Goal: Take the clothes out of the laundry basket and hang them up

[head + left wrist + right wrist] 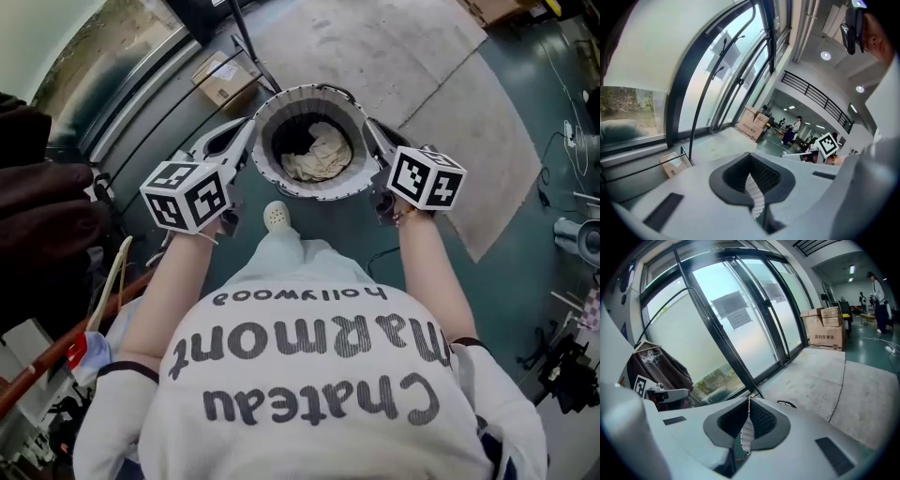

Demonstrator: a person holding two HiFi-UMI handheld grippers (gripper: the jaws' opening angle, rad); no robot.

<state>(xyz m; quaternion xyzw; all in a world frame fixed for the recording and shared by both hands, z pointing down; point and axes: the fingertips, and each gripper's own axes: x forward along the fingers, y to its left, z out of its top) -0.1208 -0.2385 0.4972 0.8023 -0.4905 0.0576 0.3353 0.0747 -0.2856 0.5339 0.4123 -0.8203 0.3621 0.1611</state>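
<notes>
The person's white printed shirt fills the bottom of the head view, with bare forearms reaching forward from it. The left claw is closed on the left side of the laundry basket; its own view shows a strip of white mesh pinched between the pads. The right claw is clamped on the opposite side of the rim (the same mesh sits between its pads). The basket is between the two claws, just beyond a white shoe on the teal floor. Inside it lies a cream garment beside a dark garment. Farther out are a cardboard box and a grey mat. Dark brown clothes are at the left edge.
</notes>
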